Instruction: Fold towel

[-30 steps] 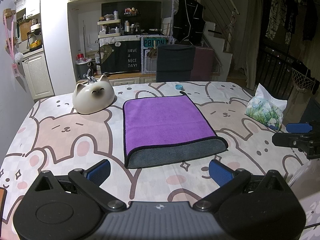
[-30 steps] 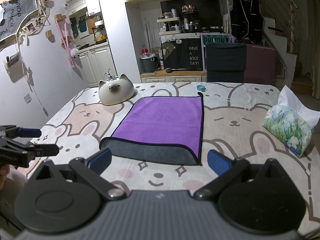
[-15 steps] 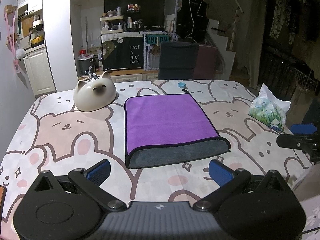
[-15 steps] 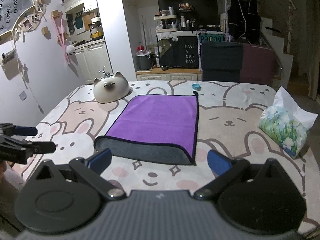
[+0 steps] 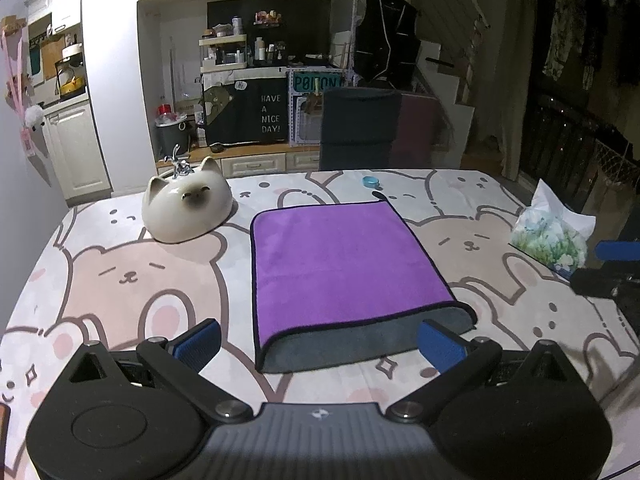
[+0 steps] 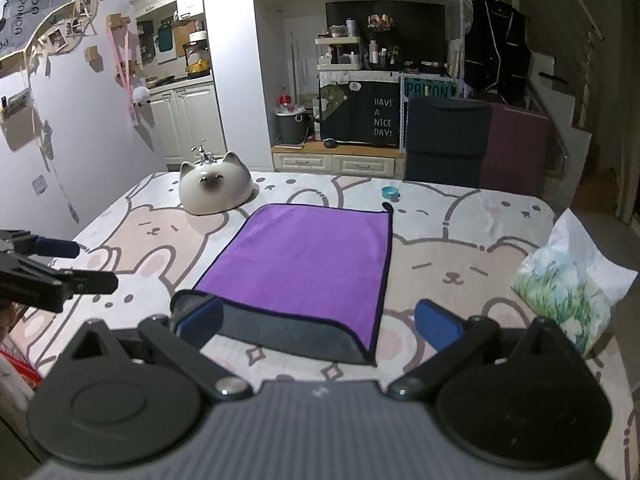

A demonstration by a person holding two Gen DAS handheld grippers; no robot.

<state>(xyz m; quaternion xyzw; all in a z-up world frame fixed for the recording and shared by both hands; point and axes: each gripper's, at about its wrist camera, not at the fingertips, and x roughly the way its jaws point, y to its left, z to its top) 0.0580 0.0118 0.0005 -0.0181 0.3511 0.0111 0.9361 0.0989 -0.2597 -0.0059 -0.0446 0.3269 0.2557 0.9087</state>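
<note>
A purple towel (image 5: 340, 264) lies folded flat in the middle of the table, its grey underside showing along the rounded near fold. It also shows in the right wrist view (image 6: 304, 268). My left gripper (image 5: 320, 346) is open and empty, held above the table just short of the towel's near fold. My right gripper (image 6: 318, 326) is open and empty, also just short of the near fold. Each gripper shows at the edge of the other's view: the right one (image 5: 612, 272) and the left one (image 6: 52, 268).
A white cat-shaped ceramic bowl (image 5: 186, 210) sits at the back left of the table. A tissue pack (image 5: 554, 232) lies at the right edge. A small blue cap (image 5: 370, 181) sits behind the towel. Dark chairs (image 5: 360, 132) stand behind the table (image 5: 120, 280).
Both grippers have drawn a little back and up from the towel and stay open. The towel has not moved.
</note>
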